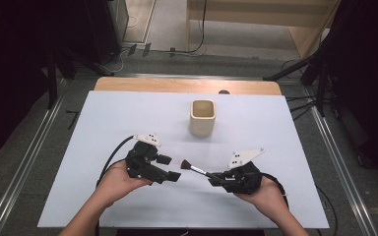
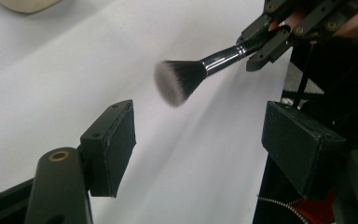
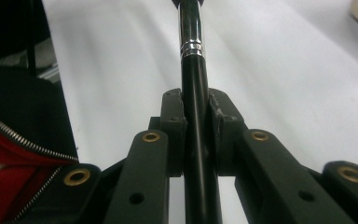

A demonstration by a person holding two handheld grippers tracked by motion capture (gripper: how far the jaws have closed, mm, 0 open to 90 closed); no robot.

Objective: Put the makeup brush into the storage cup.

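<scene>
A makeup brush (image 1: 193, 168) with a black handle (image 3: 193, 84), a chrome band and a dark bristle head (image 2: 179, 81) is held level above the white table. My right gripper (image 1: 215, 177) is shut on its handle, both pads (image 3: 173, 126) pressing it from the sides. My left gripper (image 1: 174, 168) stands open just left of the bristles, its two pads (image 2: 114, 140) wide apart with nothing between them. In the left gripper view the brush head hangs beyond and above the gap. A cream square cup (image 1: 203, 117) stands upright farther back at the table's middle.
The white sheet (image 1: 103, 123) covers most of a wooden table (image 1: 128, 84). Dark stands and cables (image 1: 300, 73) flank the table on the floor. A red and black zipped garment (image 3: 14, 154) lies close behind the right gripper.
</scene>
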